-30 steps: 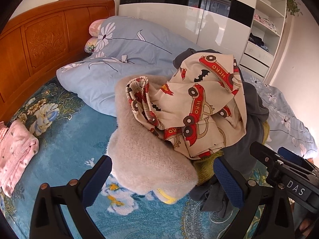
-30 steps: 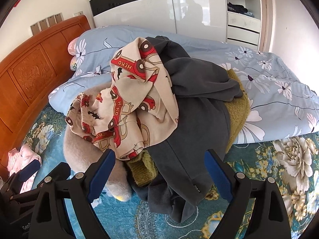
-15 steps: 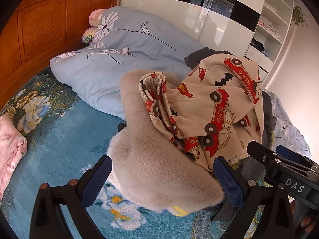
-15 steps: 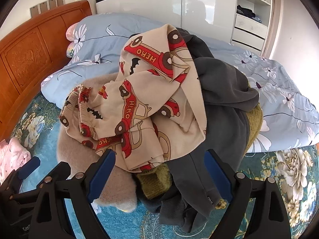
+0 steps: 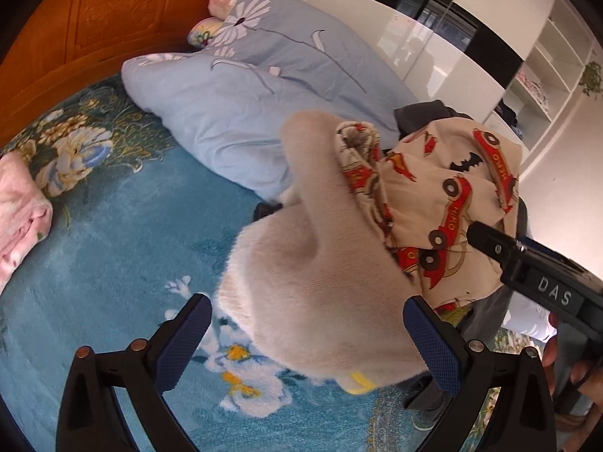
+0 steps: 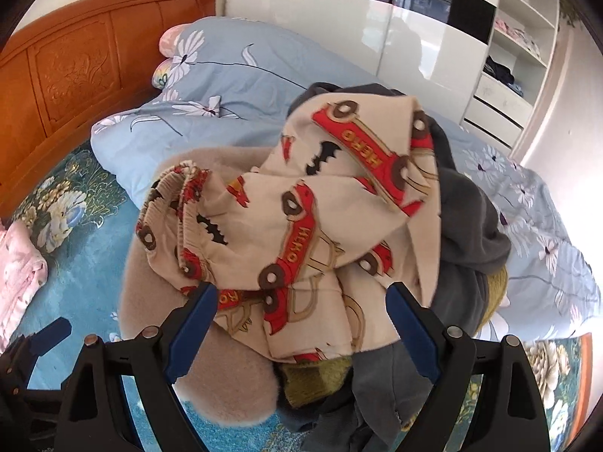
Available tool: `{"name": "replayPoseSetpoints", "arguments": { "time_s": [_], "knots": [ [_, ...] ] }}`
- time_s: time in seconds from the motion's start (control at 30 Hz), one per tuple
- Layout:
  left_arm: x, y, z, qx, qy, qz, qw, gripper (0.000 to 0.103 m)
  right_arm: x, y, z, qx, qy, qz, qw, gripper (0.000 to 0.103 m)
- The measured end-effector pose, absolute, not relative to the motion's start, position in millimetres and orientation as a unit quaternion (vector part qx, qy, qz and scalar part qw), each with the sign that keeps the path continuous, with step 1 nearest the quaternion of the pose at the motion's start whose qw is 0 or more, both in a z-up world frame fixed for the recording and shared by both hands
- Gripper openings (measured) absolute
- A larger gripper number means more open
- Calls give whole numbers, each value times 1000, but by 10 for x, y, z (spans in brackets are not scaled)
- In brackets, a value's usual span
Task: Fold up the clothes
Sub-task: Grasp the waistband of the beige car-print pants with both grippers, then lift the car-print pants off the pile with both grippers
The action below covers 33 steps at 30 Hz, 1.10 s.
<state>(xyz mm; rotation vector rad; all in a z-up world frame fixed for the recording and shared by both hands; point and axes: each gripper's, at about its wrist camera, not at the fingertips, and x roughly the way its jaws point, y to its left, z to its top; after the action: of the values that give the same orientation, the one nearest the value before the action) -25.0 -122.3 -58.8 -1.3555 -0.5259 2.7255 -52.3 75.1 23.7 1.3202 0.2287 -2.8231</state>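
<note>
One pile on the bed (image 5: 113, 263): car-print pajamas (image 6: 320, 226) on top, a beige sweater (image 5: 320, 301), a grey hoodie (image 6: 463, 226), an olive knit (image 6: 320, 376). Two claws, left (image 5: 309, 342) and right (image 6: 301, 324), both spread wide, holding nothing, right at the pile.

Cream red-car pyjamas (image 6: 324, 226), beige fluffy sweater (image 5: 320, 286), perhaps olive knit (image 6: 320, 376)

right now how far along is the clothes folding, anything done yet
Done: one pink garment lies folded at the bed's left edge. In hand: nothing yet; the left gripper and right gripper are both open, facing the pile. Left: the car-print pyjamas on top, the beige fuzzy sweater, the dark grey garment and the olive knit remain heaped, unfolded.
</note>
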Motion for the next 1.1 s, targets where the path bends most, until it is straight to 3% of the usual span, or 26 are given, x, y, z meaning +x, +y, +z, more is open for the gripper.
{"name": "replayPoseSetpoints", "arguments": {
  "time_s": [0.07, 0.23, 0.4, 0.57, 0.67, 0.7, 0.83, 1.1],
  "knots": [
    [-185, -1349, -612, -418, -184, 889, 20, 103, -676, 577, 179, 428, 90, -899, 24, 91],
    [-13, -1582, -642, -407, -198, 892, 17, 103, -1078, 287, -1, 449, 105, -886, 36, 73],
    [92, -1721, -699, -412, -225, 883, 23, 103, -1288, 72, -108, 460, 122, -878, 47, 68],
    [171, -1776, -740, -416, -242, 876, 21, 103, -1366, -124, -239, 478, 165, -862, 48, 50],
    [207, -1778, -734, -425, -245, 871, 20, 103, -1424, -134, -426, 518, 185, -834, 42, 25],
    [233, -1775, -712, -426, -239, 872, 19, 103, -1411, -116, -434, 518, 192, -833, 33, 7],
    [365, -1772, -574, -421, -215, 881, 9, 103, -1256, 51, -68, 466, 191, -864, 0, 7],
    [568, -1455, -64, -394, -188, 900, 15, 103, -482, 539, 1285, 302, 223, -927, -12, 7]
  ]
}}
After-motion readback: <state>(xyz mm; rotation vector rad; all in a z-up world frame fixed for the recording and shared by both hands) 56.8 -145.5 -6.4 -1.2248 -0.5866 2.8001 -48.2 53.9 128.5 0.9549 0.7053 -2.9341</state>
